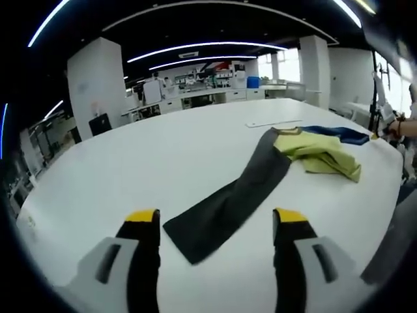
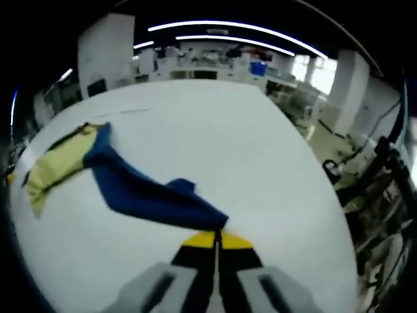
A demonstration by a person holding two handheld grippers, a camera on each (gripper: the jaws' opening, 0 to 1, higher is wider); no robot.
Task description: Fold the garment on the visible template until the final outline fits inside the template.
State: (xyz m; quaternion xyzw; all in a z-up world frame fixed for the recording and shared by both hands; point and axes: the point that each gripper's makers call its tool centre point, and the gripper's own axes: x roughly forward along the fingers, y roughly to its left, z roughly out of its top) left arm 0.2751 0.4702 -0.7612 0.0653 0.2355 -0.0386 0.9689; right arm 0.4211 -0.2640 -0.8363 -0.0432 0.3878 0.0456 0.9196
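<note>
A garment lies on the white table. Its dark grey sleeve stretches toward me, its crumpled yellow-green body is in the middle, and its blue sleeve points away. My left gripper is open, its jaws standing either side of the grey sleeve's near end. In the right gripper view, the blue sleeve runs from the yellow-green body to my right gripper, which is shut on the sleeve's end. A thin pale line marks the table behind the garment.
A person's hand shows at the table's far right edge. Beyond the table's right edge are dark stands and cables. Desks, a white column and a blue bin stand far behind.
</note>
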